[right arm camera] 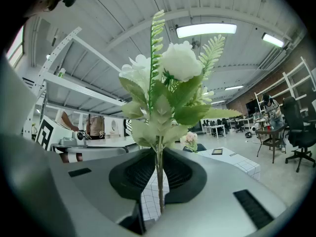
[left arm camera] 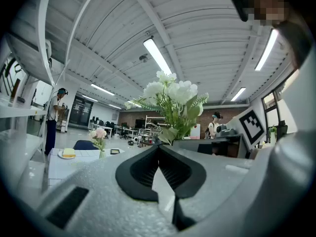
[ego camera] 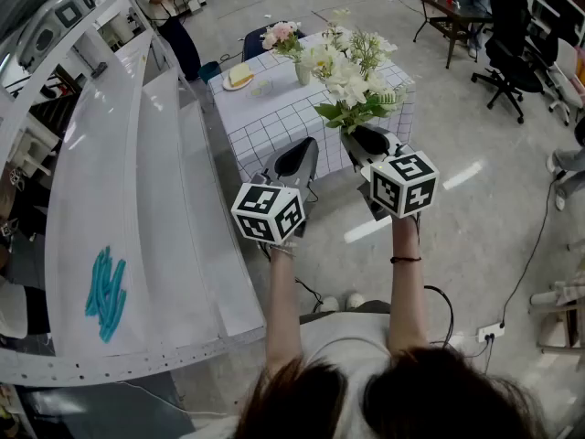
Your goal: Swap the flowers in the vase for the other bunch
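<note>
Seen from above, a person's two arms reach forward, each holding a gripper level. The left gripper (ego camera: 304,146) is empty; in its own view its fingers (left arm camera: 138,174) are clenched together with nothing between them. The right gripper (ego camera: 355,133) has its fingers (right arm camera: 180,174) clamped on the thin stems of a white bunch (ego camera: 352,80) of artificial flowers with green leaves, held upright in the air short of the counter (ego camera: 274,117). Further off, on that checked counter, a small vase (ego camera: 303,71) holds pink flowers (ego camera: 281,37), with a plate (ego camera: 239,78) beside it. Judging from this, the swap has barely started: the new bunch is in hand, but the pink flowers are not yet out of the vase, and the white bunch has yet to go in. No brand or readable words appear; the only printing is the black-and-white square patterns on the two marker cubes (ego camera: 268,213), plus teal marks (ego camera: 105,291) on a white panel at left, too indistinct to read.
</note>
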